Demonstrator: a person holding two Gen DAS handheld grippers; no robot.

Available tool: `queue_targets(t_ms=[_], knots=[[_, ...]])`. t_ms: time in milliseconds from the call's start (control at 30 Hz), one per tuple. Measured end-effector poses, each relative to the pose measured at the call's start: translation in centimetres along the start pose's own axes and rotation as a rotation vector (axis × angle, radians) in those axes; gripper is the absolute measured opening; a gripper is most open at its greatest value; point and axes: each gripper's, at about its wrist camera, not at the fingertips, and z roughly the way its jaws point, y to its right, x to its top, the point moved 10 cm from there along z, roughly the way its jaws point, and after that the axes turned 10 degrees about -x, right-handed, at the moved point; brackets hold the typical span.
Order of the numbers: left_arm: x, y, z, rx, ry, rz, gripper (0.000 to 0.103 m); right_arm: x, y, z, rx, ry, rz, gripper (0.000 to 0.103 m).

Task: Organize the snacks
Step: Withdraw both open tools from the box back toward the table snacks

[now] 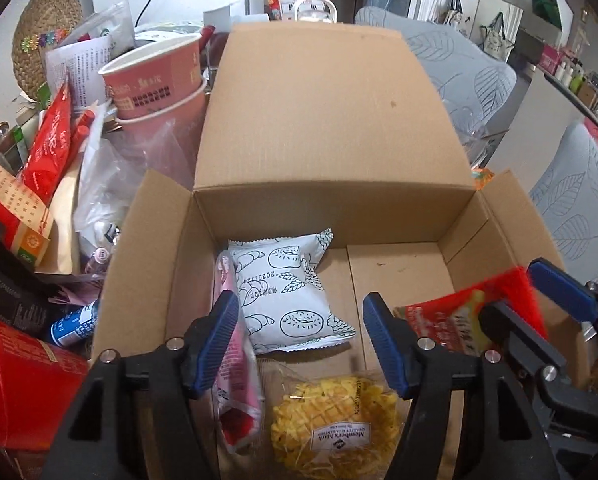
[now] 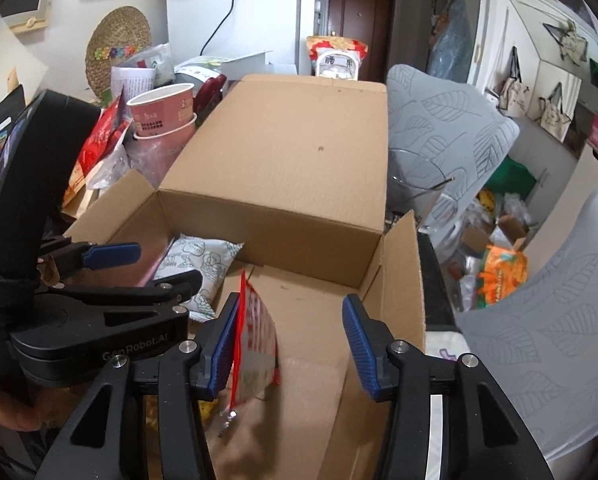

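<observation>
Red snack packet (image 2: 255, 344) stands on edge in the cardboard box (image 2: 283, 152), long axis upright, touching the right gripper's (image 2: 289, 344) left pad. Left gripper (image 1: 301, 340): jaws spread, empty, over the white packet (image 1: 287, 292). Right gripper, nearer: jaws spread, not pinching.

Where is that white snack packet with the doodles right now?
The white packet lies inside the cardboard box, at its left side in the left wrist view, beside a pink packet.
</observation>
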Motion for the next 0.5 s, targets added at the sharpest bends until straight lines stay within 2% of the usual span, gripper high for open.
queue_targets(t_ms=[333, 500], knots=[[0.1, 0.4, -3.6, 0.015, 0.033, 0.004, 0.064, 0.5, 0.0, -2.1, 0.025, 0.03, 0.023, 0.05], [0.4, 1.0, -6.2, 0.031, 0.088, 0.018, 0.064, 1.1, 0.2, -4.2, 0.033, 0.058, 0.033, 0.05]])
